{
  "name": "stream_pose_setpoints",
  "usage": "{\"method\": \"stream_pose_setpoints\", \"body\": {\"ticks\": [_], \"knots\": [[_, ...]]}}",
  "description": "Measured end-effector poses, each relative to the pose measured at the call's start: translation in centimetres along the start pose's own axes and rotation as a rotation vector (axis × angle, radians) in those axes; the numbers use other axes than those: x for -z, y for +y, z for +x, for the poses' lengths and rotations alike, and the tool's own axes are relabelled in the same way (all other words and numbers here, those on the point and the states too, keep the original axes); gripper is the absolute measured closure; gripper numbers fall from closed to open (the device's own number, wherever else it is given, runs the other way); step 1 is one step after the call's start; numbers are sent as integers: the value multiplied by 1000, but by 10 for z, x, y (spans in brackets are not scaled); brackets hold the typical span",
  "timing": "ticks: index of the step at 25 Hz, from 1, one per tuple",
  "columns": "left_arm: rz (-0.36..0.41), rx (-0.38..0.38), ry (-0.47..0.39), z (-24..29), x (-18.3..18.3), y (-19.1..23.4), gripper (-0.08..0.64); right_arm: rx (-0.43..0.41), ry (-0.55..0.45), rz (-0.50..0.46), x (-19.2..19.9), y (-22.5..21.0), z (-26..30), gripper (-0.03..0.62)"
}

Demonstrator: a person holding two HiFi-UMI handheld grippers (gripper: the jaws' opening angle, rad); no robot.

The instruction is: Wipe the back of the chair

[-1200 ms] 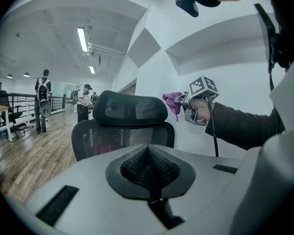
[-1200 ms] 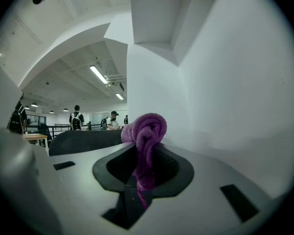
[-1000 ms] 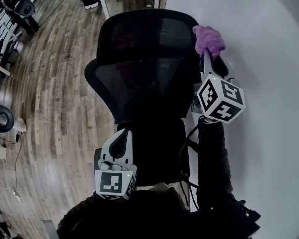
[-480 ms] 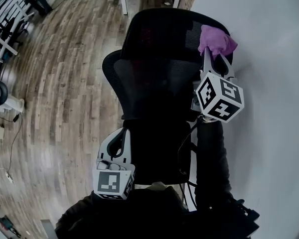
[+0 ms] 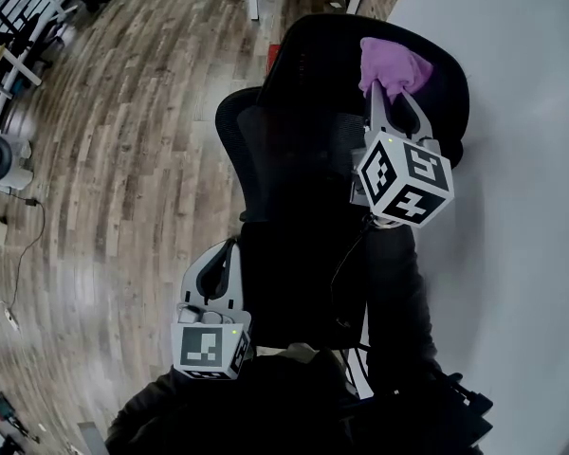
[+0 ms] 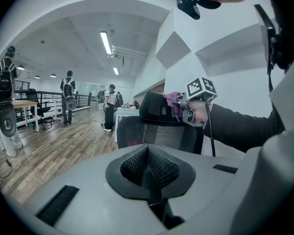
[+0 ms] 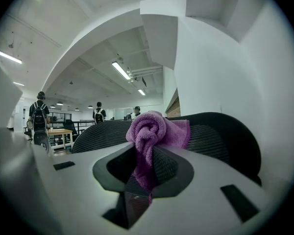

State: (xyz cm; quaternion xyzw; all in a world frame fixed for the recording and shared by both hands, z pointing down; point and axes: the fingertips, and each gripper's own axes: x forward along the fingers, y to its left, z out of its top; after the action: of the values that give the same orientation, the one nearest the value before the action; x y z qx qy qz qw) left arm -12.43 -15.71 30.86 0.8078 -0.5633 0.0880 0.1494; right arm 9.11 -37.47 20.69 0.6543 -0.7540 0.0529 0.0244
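Left gripper (image 6: 148,168), jaws together, nothing between; beyond, black mesh office chair (image 6: 157,133); right gripper (image 6: 180,103) holding purple cloth (image 6: 172,100) at headrest (image 6: 153,109).

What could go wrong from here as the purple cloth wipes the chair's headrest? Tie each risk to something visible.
1. The purple cloth is bunched, with only a fold pinched in the right gripper; mesh drag on the headrest might pull it out.
2. The white wall stands close beside the headrest; a sideways stroke could knock the gripper against it.
3. The left gripper is shut on nothing, so the chair might turn.
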Motion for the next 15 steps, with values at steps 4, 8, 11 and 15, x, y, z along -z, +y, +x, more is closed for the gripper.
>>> {"method": "stream_pose_setpoints", "body": {"ticks": [4,8,11,15], "knots": [[-11,-37,-12,-10,-3,16,556,-52,4,-1,0,30,9,512],[-49,-86,-33,-26,-13,32,555,-110,9,-3,-4,66,16,512],[-29,-124,-41,-40,-9,47,557,-150,1,-5,-6,93,18,512],[-28,-170,-60,-57,-8,64,556,-182,-14,-2,-10,121,19,511]]}}
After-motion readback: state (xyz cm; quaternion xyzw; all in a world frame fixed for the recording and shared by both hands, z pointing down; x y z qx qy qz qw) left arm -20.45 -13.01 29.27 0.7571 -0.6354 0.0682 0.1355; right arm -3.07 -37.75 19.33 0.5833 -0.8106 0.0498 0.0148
